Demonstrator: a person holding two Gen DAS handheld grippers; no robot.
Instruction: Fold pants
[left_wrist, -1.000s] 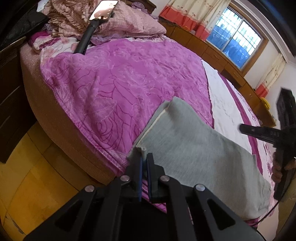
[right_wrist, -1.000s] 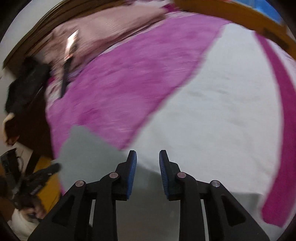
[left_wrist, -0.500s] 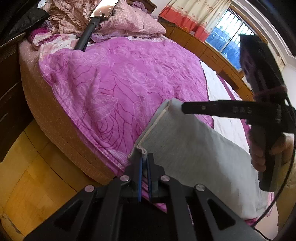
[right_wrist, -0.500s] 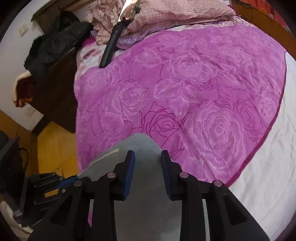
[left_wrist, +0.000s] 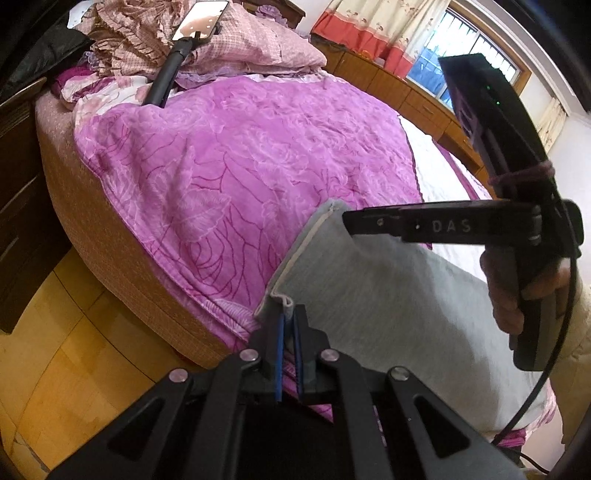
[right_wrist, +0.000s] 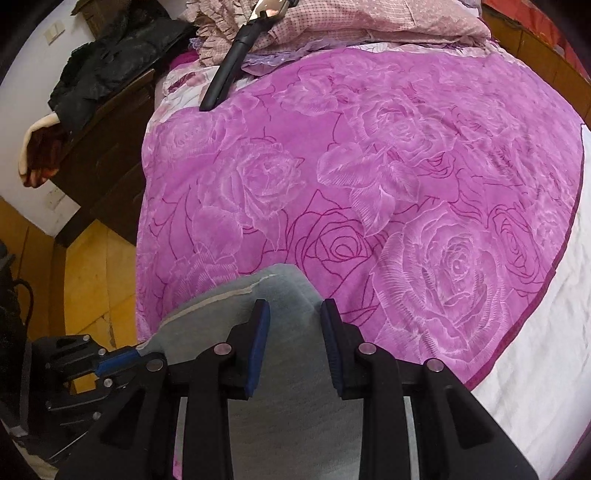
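pink blanket (left_wrist: 236, 166), phone on stick (left_wrist: 177, 51)

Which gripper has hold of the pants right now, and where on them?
The left gripper is pinched shut on the near corner of the grey fabric pants. The right gripper is open over the far corner, holding nothing.

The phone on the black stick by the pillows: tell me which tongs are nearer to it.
Neither, clearly. The left tongs and the right tongs both sit at the grey pants, far from the phone.
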